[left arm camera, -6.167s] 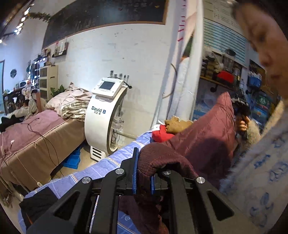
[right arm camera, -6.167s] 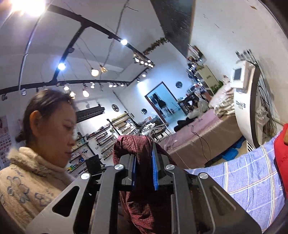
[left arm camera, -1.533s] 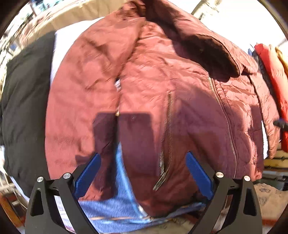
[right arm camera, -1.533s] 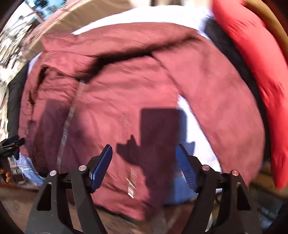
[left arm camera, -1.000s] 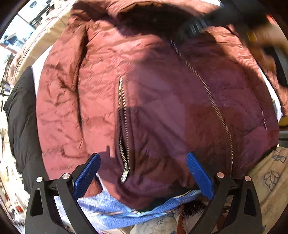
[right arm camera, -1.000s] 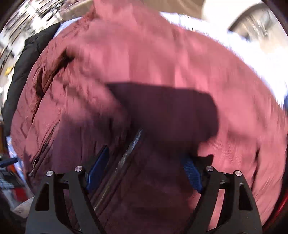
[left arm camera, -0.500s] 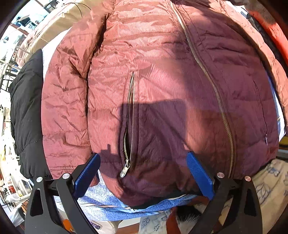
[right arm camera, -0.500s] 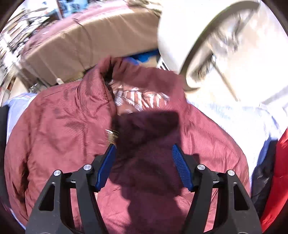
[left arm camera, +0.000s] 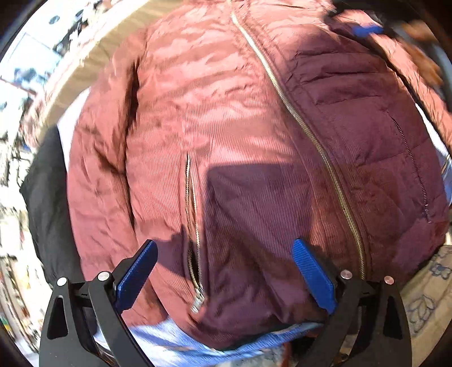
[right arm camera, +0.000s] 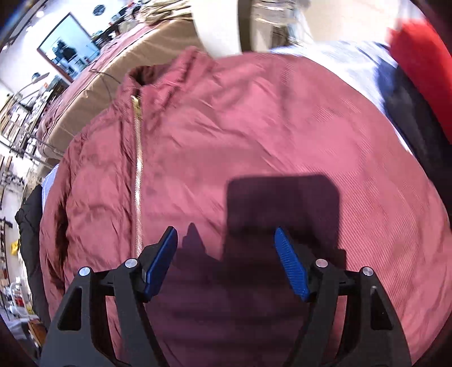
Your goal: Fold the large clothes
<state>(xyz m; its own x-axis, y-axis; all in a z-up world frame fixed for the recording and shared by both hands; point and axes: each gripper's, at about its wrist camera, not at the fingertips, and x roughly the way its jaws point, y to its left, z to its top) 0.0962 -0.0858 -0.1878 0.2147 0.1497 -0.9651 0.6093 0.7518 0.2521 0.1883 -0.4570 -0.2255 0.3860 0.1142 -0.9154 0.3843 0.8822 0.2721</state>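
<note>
A maroon puffer jacket (left arm camera: 240, 127) lies spread front-up on a blue striped sheet (left arm camera: 175, 347), zipped, with its gold zip (left arm camera: 296, 118) running up the middle. My left gripper (left arm camera: 223, 254) is open and empty above the hem, near the left pocket zip (left arm camera: 192, 225). In the right wrist view the jacket (right arm camera: 254, 127) fills the frame, collar (right arm camera: 158, 76) at the far end. My right gripper (right arm camera: 226, 242) is open and empty over the chest, right of the zip (right arm camera: 138, 169).
A black garment (left arm camera: 48, 197) lies left of the jacket. A red garment (right arm camera: 418, 65) and a dark one (right arm camera: 409, 113) lie at the right. A white machine (right arm camera: 220, 25) and a bed with a maroon cover (right arm camera: 93, 70) stand beyond the collar.
Both grippers let go of the jacket, which now lies flat. Over the last second the right gripper swung from the collar toward the chest; the left drifted slightly over the hem.
</note>
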